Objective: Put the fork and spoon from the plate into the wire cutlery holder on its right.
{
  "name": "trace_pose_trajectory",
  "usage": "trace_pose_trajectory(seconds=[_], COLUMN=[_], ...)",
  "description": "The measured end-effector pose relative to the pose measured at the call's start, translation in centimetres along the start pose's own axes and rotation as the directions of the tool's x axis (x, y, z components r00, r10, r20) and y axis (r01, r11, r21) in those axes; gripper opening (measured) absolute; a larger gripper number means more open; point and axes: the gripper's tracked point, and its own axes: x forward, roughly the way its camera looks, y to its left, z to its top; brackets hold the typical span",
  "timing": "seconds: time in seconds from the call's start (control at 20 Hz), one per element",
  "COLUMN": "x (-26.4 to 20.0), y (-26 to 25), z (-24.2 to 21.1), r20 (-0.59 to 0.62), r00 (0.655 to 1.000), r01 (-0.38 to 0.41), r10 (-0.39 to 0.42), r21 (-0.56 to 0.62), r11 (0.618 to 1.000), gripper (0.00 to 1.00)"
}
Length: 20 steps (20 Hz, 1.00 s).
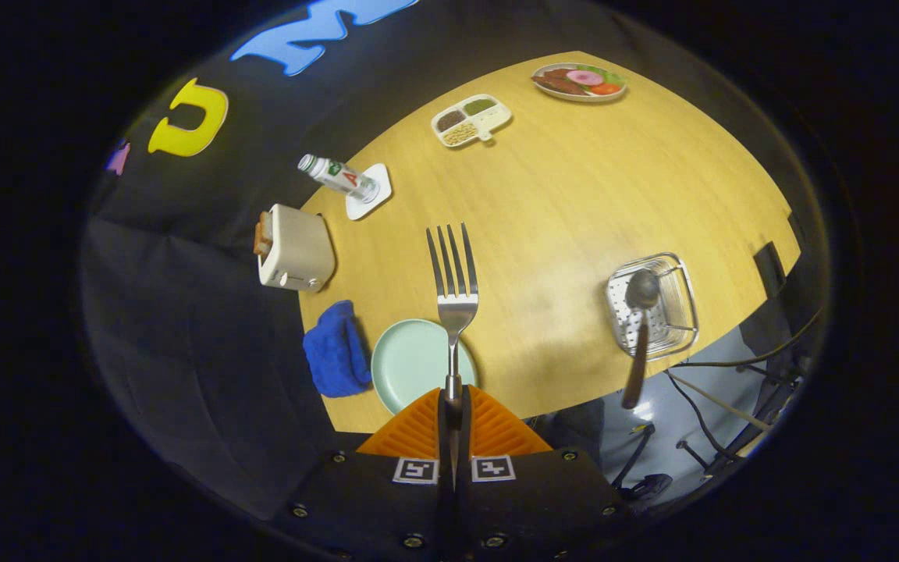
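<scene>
Clamped in the hand-held gripper point(453, 406), the fork point(454, 290) points tines outward above the green plate point(410, 363); right of the plate, the spoon point(640, 328) rests in the wire cutlery holder point(672, 308).

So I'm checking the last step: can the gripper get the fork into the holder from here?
Probably yes. The gripper is shut on the fork, lifted over the plate. Bare table lies between it and the holder; the spoon already in it leaves room.
</scene>
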Motion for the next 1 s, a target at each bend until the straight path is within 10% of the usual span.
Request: trace_pose_trajectory(seconds=[0.5, 1.0], x=[-1.7, -0.1], y=[-10.7, -16.7], z=[-1.1, -1.1], r20=[-0.172, -0.416], r00=[0.977, 0.838], r01=[0.14, 0.317], r10=[-0.126, -0.352], r21=[0.066, -0.153], r11=[0.988, 0.936], gripper=[0.01, 0.01])
